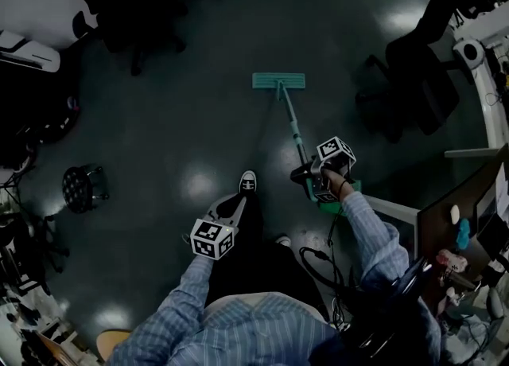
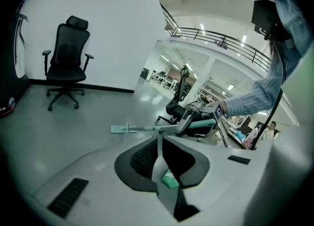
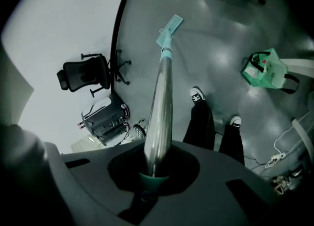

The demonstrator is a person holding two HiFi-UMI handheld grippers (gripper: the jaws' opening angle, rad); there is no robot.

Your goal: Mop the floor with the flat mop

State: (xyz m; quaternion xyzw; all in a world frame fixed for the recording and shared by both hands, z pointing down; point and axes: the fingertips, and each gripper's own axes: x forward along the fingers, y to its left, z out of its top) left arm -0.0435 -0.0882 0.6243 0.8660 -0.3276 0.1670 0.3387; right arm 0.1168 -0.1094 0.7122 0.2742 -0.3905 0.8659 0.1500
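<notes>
Glossy dark floor (image 1: pixel 183 118) holds the mop (image 1: pixel 279 81) head flat, ahead of the person's shoe (image 1: pixel 248 182). Right gripper (image 1: pixel 307 173) pinches the mop's handle. Left gripper (image 1: pixel 231 215) hangs apart from it, jaws pressed together.

Floor (image 1: pixel 183 110): smooth, glossy finish; ceiling lights reflect in it.
Mop handle (image 3: pixel 161 102): polished metal tube, with a teal plastic collar (image 3: pixel 153 180) at 6 o'clock in the right gripper view.
Left gripper (image 2: pixel 158 141): matt grey plastic shell; fingers (image 2: pixel 142 158) faced with black ribbed material.
Sleeve (image 1: pixel 374 241): striped woven cloth.
Bag (image 3: pixel 265 70): green, plastic-looking, slight sheen.
</notes>
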